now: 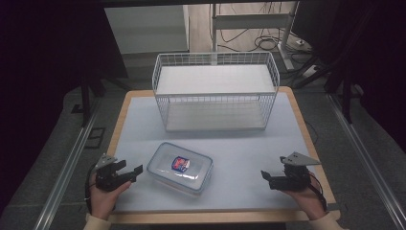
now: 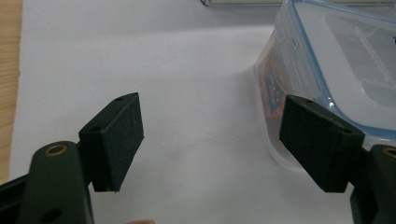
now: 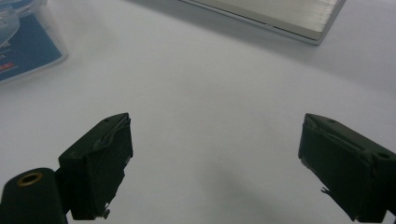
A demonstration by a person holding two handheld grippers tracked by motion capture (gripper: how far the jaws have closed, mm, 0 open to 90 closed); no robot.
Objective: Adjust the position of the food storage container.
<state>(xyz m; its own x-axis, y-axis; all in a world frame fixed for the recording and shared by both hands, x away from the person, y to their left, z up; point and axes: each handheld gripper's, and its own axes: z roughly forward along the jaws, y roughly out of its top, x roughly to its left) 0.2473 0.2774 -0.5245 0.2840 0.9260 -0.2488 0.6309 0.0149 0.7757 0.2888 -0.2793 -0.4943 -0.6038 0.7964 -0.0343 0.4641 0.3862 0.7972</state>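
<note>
Now both tongs stand wide and empty: left tongs [image 1: 135, 171] just beside the clear lidded box [image 1: 180, 167], right tongs [image 1: 266, 176] well apart from it.

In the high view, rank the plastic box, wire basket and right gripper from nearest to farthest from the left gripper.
1. Plastic box: just right of the left gripper, front centre.
2. Right gripper: across the table, front right.
3. Wire basket: at the back, centre.
</note>
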